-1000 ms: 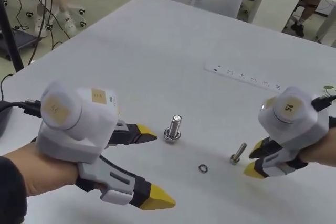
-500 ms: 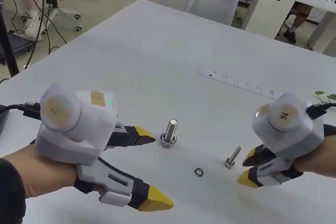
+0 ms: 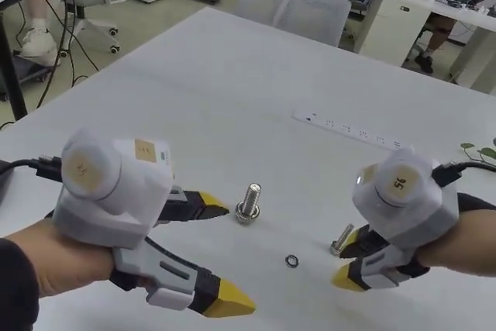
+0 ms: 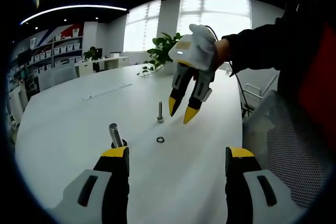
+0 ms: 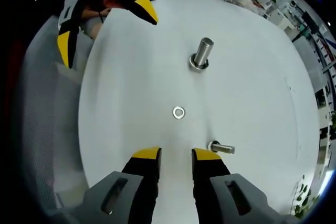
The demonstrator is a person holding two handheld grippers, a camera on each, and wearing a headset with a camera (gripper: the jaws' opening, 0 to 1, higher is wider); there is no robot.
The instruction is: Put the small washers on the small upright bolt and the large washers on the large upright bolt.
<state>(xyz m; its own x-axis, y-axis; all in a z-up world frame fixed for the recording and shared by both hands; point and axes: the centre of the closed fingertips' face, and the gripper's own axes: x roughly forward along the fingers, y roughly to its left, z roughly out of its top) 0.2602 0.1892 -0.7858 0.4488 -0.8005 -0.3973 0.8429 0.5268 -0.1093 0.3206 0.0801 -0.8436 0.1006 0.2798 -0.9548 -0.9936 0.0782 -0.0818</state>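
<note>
The large bolt (image 3: 249,201) (image 4: 115,135) (image 5: 202,53) stands upright on its head on the white table (image 3: 232,98). A small washer (image 3: 292,260) (image 4: 160,140) (image 5: 179,112) lies flat between the two bolts. The small bolt (image 3: 339,239) (image 4: 160,112) (image 5: 221,148) stands head down just beside my right gripper's fingertip. My left gripper (image 3: 225,253) (image 4: 177,156) (image 5: 105,27) is wide open and empty, its upper tip close to the large bolt. My right gripper (image 3: 346,260) (image 5: 176,155) (image 4: 181,113) is open by a narrow gap, empty, with the washer a short way ahead of its tips.
A white power strip (image 3: 349,131) (image 4: 107,91) lies on the table beyond the bolts. A grey chair (image 3: 294,5) stands at the far table edge. Plant leaves (image 3: 480,149) reach in at the right. Office desks and chairs stand around the table.
My right gripper has moved left and nearer, closing in beside the small bolt. The left gripper has hardly moved. The head camera has tilted.
</note>
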